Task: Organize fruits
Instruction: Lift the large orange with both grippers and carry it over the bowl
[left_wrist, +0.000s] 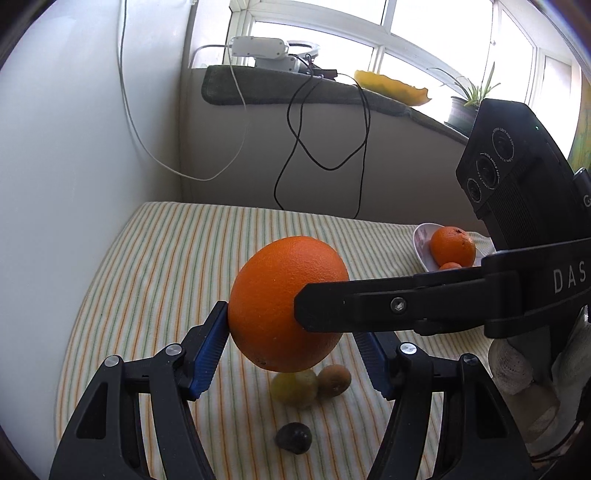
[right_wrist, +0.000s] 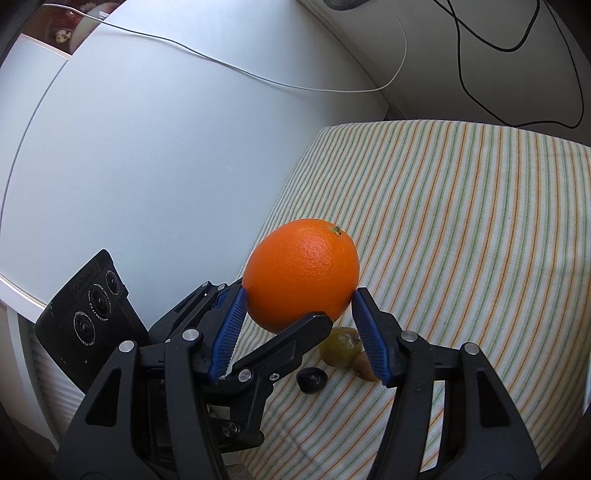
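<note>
Two hand-held grippers share one orange (left_wrist: 273, 288), which hangs clear of the striped cloth (left_wrist: 147, 277) and serves as the reference for all positions.

Left gripper (left_wrist: 291, 321): clenched on the orange. In its own view one blue pad (left_wrist: 210, 350) lies flat against the orange's left flank. The opposite pad sits at its lower right, partly hidden by a black finger of the other gripper. In the right wrist view, a left-gripper finger reaches across the orange's underside.

Right gripper (right_wrist: 299, 293): also clenched on the orange. The tips of both its pads (right_wrist: 369, 339) press on opposite sides, low on the fruit. The stem scar faces up.

Directly below the orange, on the cloth, a green fruit (left_wrist: 293, 386) and a kiwi (left_wrist: 334, 380) lie touching each other. A dark fruit (left_wrist: 293, 437) lies below these in the left wrist view, a little apart from them.

Well to the right of the orange and farther back, a white bowl (left_wrist: 421, 243) holds a mandarin (left_wrist: 452, 245). A second orange fruit peeks out under the mandarin.

To the lower right of the orange, a gloved hand (left_wrist: 517, 369) carries the right gripper's body.

Behind the orange hang a white cable and a black cable against the wall.
</note>
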